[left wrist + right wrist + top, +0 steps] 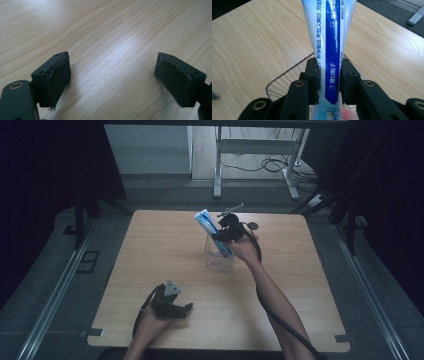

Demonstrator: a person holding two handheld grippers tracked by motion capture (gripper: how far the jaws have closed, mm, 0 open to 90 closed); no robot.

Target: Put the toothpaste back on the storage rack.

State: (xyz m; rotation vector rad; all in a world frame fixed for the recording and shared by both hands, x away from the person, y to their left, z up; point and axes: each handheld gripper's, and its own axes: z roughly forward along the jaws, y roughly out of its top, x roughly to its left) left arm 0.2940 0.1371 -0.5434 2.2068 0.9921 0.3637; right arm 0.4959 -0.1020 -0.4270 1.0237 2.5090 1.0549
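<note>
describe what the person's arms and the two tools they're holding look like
Both tools, left tool and right tool, are black, each with two blocky jaws faced with dark pads and round brass-ringed bolt holes on the linkage. The left carries a grey three-cornered plate. A thick black cable trails along the right forearm. Both forearms are bare, no sleeves.

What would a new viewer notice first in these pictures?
The blue and white tube draws the eye: the right gripper is shut on it, holding it tilted over the clear container near the middle of the wooden table. The left gripper rests open near the table's front edge.
</note>
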